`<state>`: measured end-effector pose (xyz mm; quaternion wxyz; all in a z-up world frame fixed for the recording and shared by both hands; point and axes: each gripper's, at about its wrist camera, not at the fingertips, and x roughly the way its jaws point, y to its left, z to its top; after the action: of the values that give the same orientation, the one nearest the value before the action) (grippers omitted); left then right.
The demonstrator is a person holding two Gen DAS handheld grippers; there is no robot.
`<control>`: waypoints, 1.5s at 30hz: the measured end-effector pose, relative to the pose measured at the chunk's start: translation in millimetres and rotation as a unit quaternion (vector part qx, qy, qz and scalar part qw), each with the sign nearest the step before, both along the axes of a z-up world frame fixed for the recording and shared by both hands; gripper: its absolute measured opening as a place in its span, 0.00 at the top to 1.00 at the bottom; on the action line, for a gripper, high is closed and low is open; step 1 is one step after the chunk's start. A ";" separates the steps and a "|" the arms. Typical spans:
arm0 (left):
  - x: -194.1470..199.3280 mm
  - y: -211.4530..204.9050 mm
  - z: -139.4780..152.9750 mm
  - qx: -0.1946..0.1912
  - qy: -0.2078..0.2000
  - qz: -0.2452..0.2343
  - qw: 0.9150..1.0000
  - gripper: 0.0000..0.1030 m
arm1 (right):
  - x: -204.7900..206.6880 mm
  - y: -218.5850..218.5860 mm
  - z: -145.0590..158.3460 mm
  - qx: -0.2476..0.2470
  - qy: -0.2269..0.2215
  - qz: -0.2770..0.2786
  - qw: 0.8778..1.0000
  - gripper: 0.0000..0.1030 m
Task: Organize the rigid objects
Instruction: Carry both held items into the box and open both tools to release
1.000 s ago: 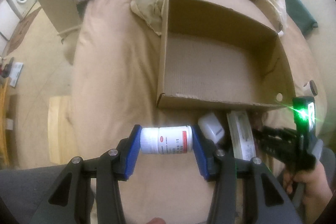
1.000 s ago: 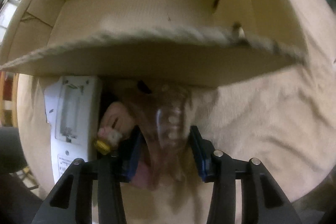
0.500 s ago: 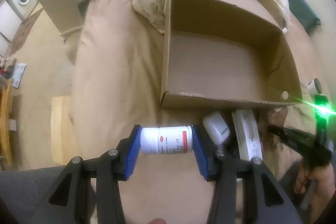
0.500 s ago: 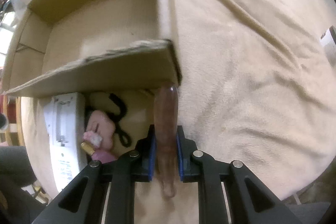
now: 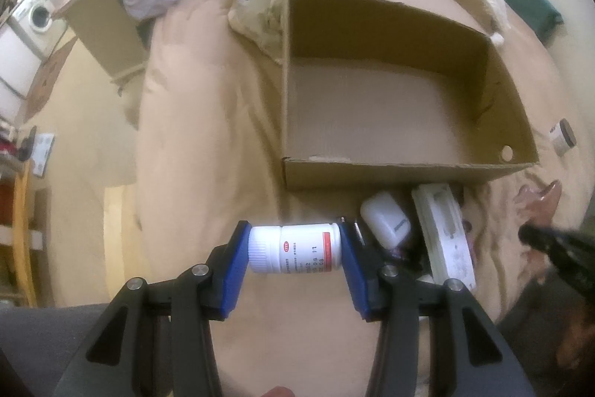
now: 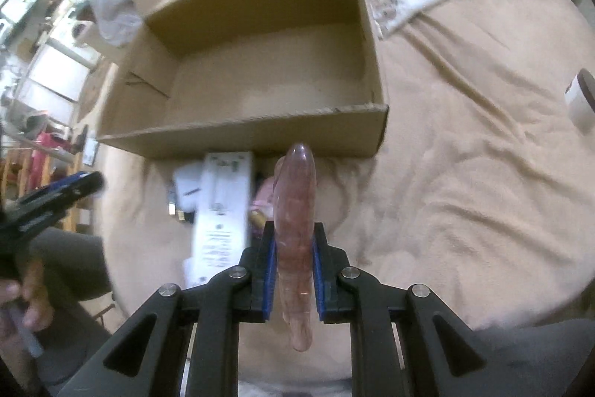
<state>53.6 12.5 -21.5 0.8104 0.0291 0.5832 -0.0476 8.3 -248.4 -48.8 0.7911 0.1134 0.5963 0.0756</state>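
My left fingers (image 5: 293,253) clamped on a white pill bottle (image 5: 294,253), red-banded label too blurred to read, my right fingers (image 6: 293,246) closed on a translucent pink hair clip (image 6: 295,222), both angled steeply down over the bed (image 6: 465,173), near the empty cardboard box (image 6: 241,133)

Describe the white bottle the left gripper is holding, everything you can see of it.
The white bottle is a small plastic pill bottle lying sideways between the left gripper pads, ribbed cap against the left pad, base against the right. Its label carries a red band, a small red logo and fine print too small to read. It hangs above the beige bedcover, just short of the cardboard box.
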 end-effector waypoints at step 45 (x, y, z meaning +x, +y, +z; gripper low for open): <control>97.8 -85.7 -53.8 0.104 -0.022 -0.084 0.991 0.58 | 138.1 51.5 -54.6 0.029 -0.008 0.050 0.998 0.83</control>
<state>151.5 -73.2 -75.3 0.8085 0.1635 0.5628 -0.0539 146.4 -197.0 -103.4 0.7873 0.1059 0.5925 0.1338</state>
